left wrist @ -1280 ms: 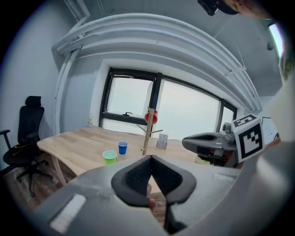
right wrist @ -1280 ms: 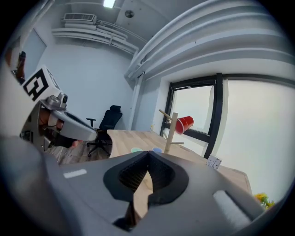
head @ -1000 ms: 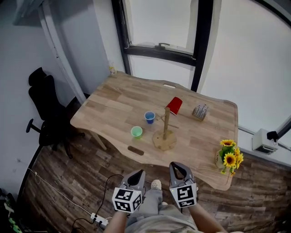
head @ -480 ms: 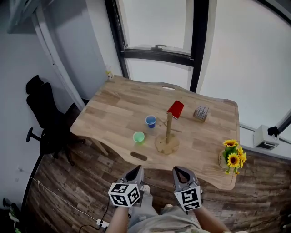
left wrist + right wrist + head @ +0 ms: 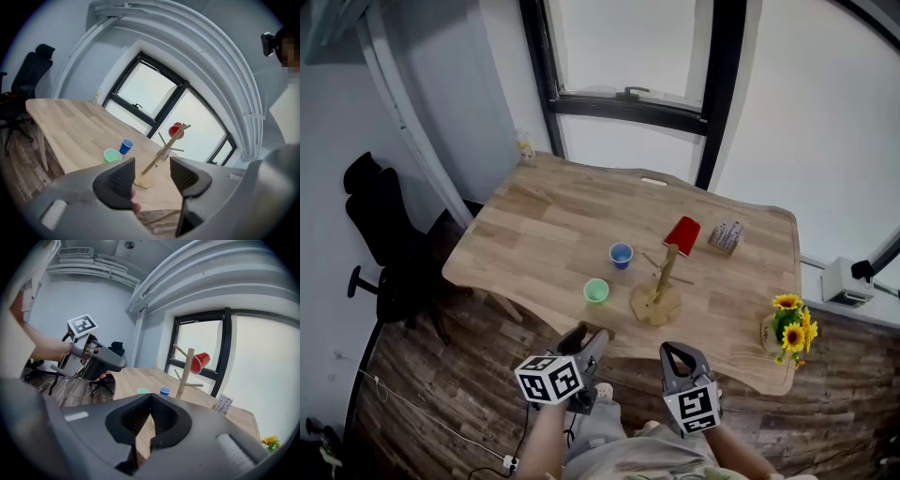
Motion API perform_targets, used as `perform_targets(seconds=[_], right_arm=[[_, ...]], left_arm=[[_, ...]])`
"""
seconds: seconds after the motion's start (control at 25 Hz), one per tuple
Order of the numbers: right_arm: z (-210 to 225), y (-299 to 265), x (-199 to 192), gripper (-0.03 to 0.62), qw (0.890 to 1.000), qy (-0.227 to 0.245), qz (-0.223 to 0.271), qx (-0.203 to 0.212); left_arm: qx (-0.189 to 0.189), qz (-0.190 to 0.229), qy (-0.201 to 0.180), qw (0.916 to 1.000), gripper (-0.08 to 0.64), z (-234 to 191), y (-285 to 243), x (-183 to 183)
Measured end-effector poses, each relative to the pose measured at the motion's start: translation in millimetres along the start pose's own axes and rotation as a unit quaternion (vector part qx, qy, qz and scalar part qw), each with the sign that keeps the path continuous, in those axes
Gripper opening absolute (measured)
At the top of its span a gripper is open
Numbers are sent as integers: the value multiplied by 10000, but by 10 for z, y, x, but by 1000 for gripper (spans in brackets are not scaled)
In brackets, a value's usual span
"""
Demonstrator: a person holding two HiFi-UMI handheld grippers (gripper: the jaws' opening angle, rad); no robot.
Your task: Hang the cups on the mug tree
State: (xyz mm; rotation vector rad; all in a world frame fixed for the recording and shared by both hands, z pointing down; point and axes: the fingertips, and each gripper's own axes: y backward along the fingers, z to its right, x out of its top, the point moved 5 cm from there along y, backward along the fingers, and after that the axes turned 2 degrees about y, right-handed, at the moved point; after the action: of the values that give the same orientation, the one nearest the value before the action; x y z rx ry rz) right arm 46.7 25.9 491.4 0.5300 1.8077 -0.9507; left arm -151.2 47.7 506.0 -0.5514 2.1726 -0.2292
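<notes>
– Mug tree (image 5: 661, 286) on the wooden table (image 5: 534, 220): how much is hung?
– One red cup (image 5: 682, 234) is hung on an upper peg. The blue cup (image 5: 621, 254) and green cup (image 5: 596, 292) are left standing on the table near the base.
– Is anything held?
– Nothing. In the left gripper view the left gripper (image 5: 149, 176) is shown spread, its jaws just opened with nothing between them. The right gripper (image 5: 151, 416) is seen pressed together only in its own view.

Grey left gripper (image 5: 592, 334) and right gripper (image 5: 676, 350) bear black-and-white marker cubes (image 5: 549, 379).
</notes>
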Motion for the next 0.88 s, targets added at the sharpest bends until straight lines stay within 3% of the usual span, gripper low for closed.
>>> perform_targets(seconds=[0.16, 0.6, 0.88], right_arm=[[-6, -164, 32, 2, 9999, 77, -100, -35], [14, -505, 119, 2, 9994, 31, -227, -249], [11, -706, 142, 2, 9985, -68, -324, -436]], left_arm=[[-146, -96, 229, 9996, 273, -146, -79, 115], [-140, -358, 462, 9982, 273, -572, -297, 255], [-280, -690, 924, 9929, 273, -869, -556, 311]])
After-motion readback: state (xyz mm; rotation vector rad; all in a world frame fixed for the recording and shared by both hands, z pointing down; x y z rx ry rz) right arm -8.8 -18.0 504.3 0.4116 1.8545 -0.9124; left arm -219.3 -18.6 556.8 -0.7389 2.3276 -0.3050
